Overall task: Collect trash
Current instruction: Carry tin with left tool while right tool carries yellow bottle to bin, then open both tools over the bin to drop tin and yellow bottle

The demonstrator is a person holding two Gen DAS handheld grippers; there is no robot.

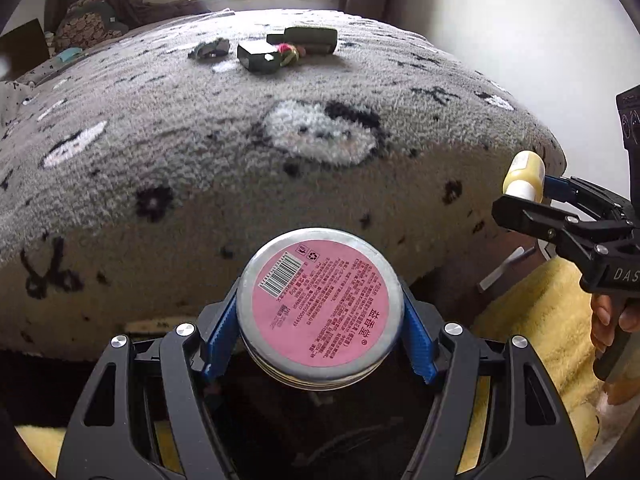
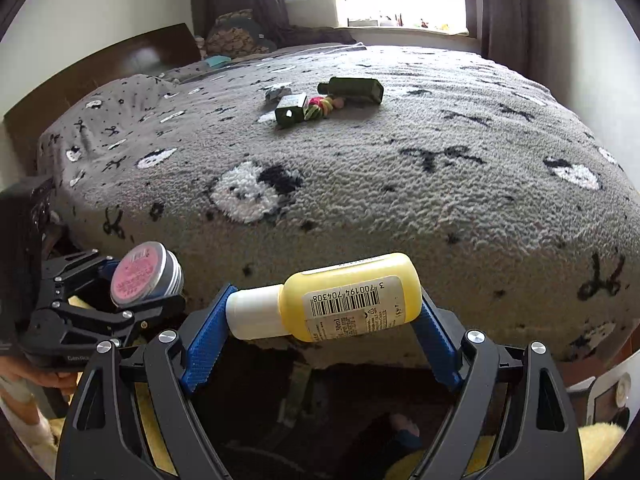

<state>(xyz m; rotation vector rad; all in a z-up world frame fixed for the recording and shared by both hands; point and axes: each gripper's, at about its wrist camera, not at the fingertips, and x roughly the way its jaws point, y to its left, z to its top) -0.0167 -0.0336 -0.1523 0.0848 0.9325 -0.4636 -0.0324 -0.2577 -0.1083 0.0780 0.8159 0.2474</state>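
Left gripper [image 1: 320,316] clamped on round tin [image 1: 320,310] with pink label. Right gripper [image 2: 324,312] clamped endwise on yellow bottle [image 2: 344,298]. Both held at near edge of bed [image 2: 440,184].

Yellow bottle [image 2: 352,298] label — 3 700194 704308, 30ml.

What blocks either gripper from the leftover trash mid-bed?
Nothing on the blanket itself, but both are full: the left gripper clamps a round tin, the right gripper a yellow bottle. The dark bottle, small box and colourful piece lie beyond open blanket.
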